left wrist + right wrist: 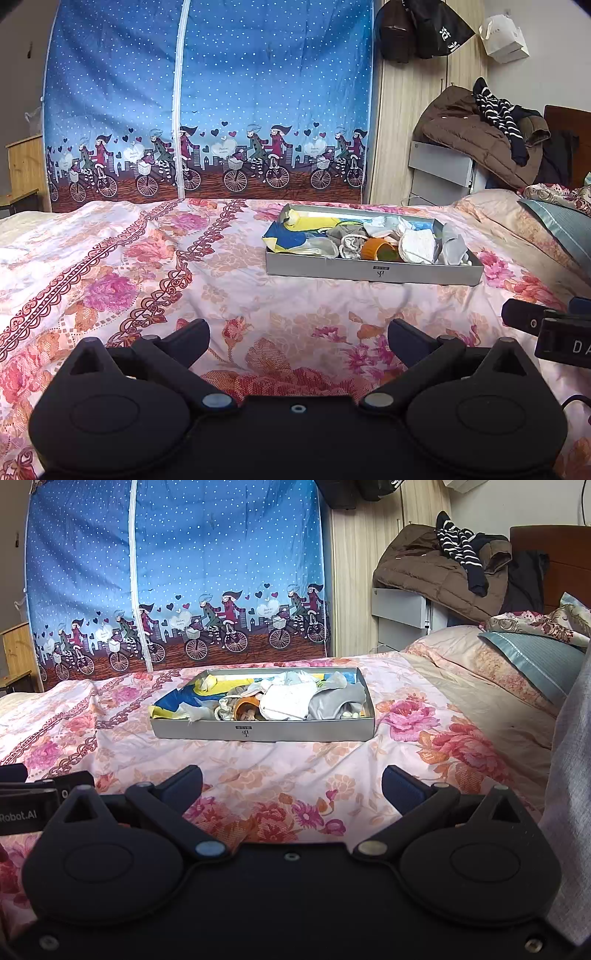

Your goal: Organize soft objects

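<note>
Closest to me, my left gripper (297,341) hangs low over the flowered bedspread (110,258) with its two fingers spread wide and nothing between them; my right gripper (291,788) sits the same way, jaws parted and empty, and I can see its dark body poking in at the right edge of the left wrist view. Further out on the bedspread, apart from both grippers, lies the shallow grey box (373,271), its long side facing me. Inside it the soft things are heaped toward the right half: rolled and crumpled white socks (419,245), a grey sock (454,247), and an orange piece (376,249) in the middle, all resting on a blue and yellow sheet (299,230) that lines the box's left part. To the right I see pillows (480,664) at the head of the bed, with a brown jacket (432,576) piled beyond them, and at the back stands the blue cloth wardrobe (207,103) printed with cyclists
</note>
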